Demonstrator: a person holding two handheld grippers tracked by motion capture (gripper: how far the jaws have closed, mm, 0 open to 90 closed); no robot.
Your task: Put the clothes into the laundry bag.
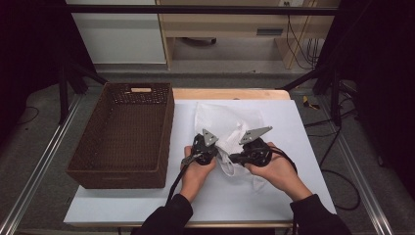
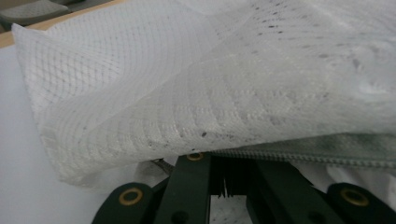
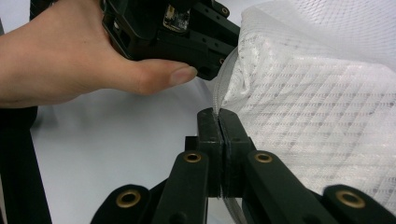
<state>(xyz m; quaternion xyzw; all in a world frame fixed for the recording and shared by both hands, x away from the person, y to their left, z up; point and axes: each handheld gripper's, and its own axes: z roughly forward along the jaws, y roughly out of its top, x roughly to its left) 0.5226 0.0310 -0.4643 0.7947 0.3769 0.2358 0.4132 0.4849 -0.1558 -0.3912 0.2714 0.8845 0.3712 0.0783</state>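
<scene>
White mesh bag (image 1: 230, 128) seemingly pinched between both grippers

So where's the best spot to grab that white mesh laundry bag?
By its stitched edge, from the person's side. The white mesh laundry bag lies limp and flat, so only the hem gives a thin fold for the jaws; the right gripper pinches there.

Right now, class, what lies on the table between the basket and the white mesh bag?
Only bare white table lies between the basket and the mesh bag; the high view shows this, with the left hand-held gripper at the bag's near edge.
</scene>
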